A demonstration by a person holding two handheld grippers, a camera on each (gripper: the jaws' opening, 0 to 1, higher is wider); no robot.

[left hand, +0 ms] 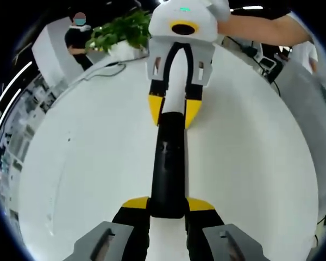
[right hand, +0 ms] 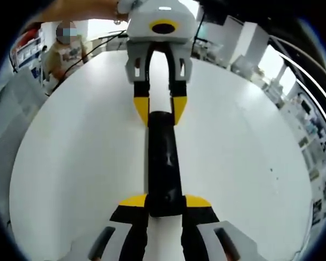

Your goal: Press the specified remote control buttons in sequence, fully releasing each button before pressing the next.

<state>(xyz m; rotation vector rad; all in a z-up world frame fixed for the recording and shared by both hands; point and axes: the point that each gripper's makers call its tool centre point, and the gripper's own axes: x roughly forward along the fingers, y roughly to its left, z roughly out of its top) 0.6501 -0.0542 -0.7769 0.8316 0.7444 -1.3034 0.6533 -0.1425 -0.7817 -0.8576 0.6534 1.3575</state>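
Left gripper view: the left tool is closed on the near end of the black remote control, which runs straight away along the jaws above the white table; the right tool faces it, its 2 yellow tips clamped on the far end. Right gripper view: the mirror case, the right tool pinching its end of the remote control and the left tool clasping the other. With both ends held, neither tool is free; pressing buttons likely means 1 must let go.
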